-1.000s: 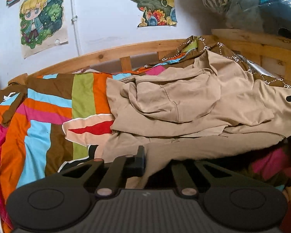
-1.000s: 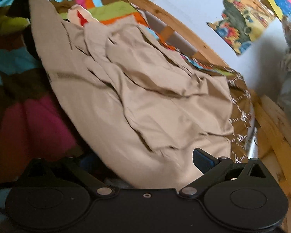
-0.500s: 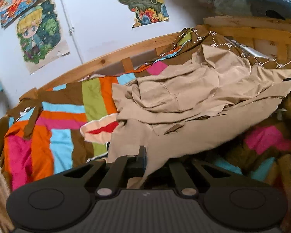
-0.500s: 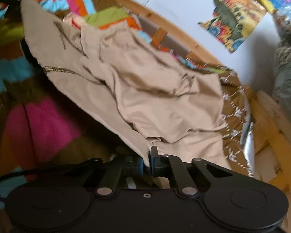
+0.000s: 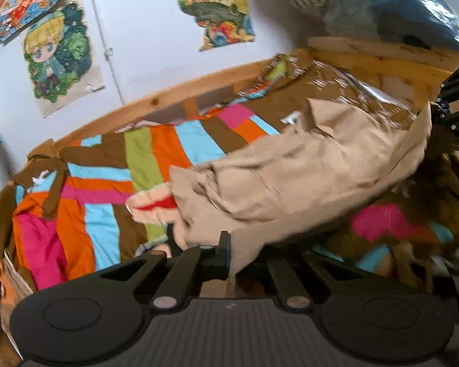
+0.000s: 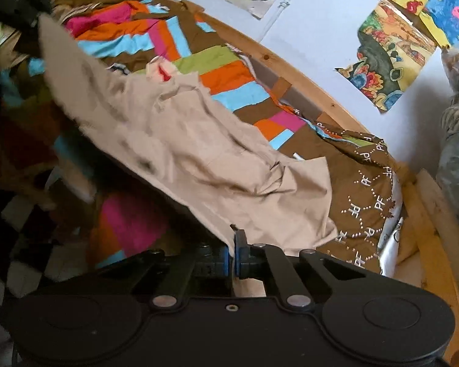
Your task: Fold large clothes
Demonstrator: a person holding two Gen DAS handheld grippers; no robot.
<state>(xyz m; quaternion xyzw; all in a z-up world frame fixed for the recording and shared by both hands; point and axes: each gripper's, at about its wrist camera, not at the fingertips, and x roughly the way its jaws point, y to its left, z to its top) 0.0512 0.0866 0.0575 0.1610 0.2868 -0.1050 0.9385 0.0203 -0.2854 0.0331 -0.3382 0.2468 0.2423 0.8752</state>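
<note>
Both grippers pinch an edge of the tan garment [image 5: 306, 171]: left gripper [image 5: 229, 253] and right gripper [image 6: 234, 253] with jaws pressed together on cloth, which hangs stretched between them above the striped bedspread [image 5: 113, 183]. To do this well, keep the edge taut and level (the far side looks bunched), so it settles flat before any fold.

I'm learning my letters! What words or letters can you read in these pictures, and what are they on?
"PF": white letters repeated with dotted lines across the brown patterned cloth on the bed.
The wall posters show only drawings; no words can be read there.
Nothing readable on the beige garment or the striped bedspread.
</note>
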